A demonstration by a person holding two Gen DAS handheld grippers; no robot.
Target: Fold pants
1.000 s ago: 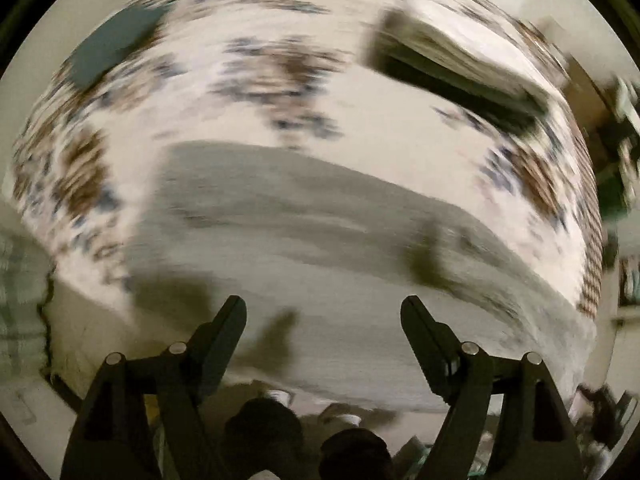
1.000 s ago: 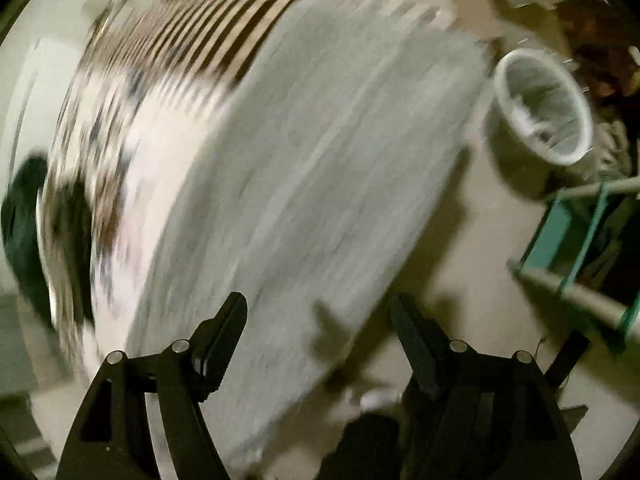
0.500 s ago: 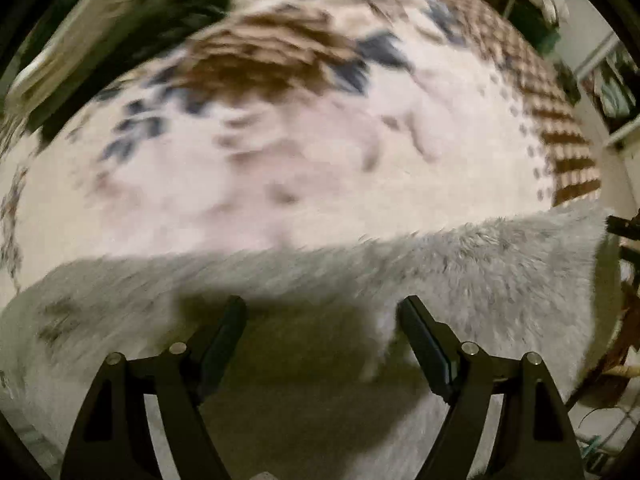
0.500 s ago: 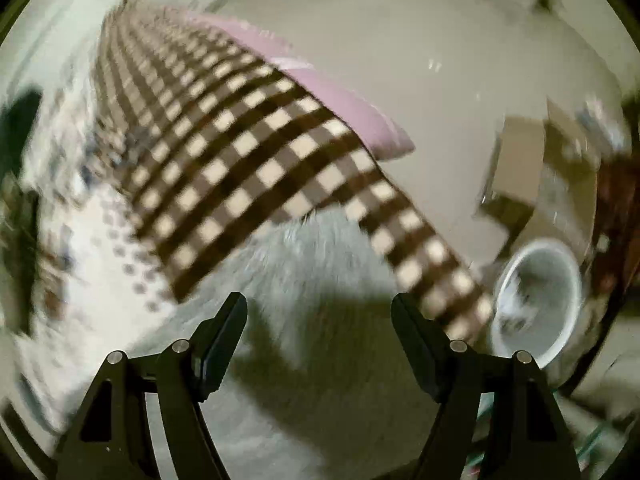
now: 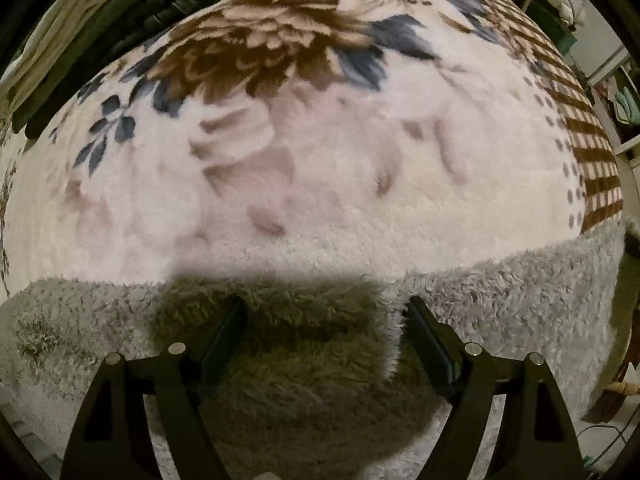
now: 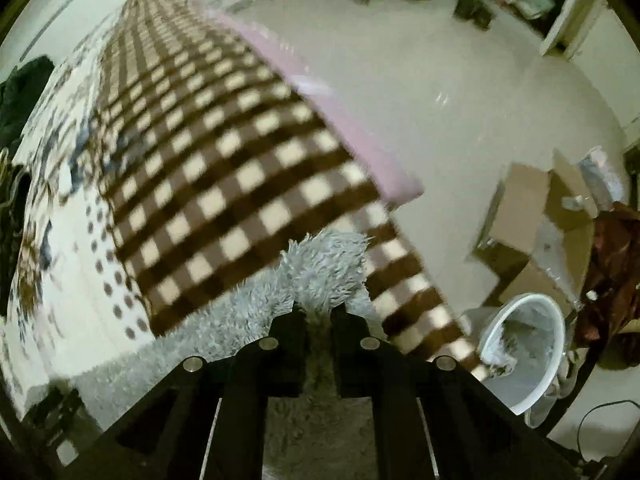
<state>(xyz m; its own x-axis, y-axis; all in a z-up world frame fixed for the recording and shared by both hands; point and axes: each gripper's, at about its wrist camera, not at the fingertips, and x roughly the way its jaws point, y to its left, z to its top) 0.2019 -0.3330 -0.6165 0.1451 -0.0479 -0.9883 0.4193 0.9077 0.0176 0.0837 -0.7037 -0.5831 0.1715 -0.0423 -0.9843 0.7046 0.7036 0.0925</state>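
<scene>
The fluffy grey pants [image 5: 500,304] lie along the near edge of a bed covered by a floral blanket [image 5: 320,160]. My left gripper [image 5: 324,312] is open, its fingers spread wide just over the pants' far edge. In the right wrist view my right gripper [image 6: 320,314] is shut on a tuft of the grey pants [image 6: 324,268], which bunches up between the fingertips at the bed's corner.
The blanket has a brown checked border [image 6: 224,184] over a pink sheet [image 6: 360,148]. Dark folded clothes [image 5: 132,12] lie at the far left of the bed. A white bin [image 6: 524,352] and cardboard boxes [image 6: 532,216] stand on the pale floor to the right.
My right gripper has closed on the edge of the pants; it was open before. My left gripper has settled low over the pants' edge and stays open.
</scene>
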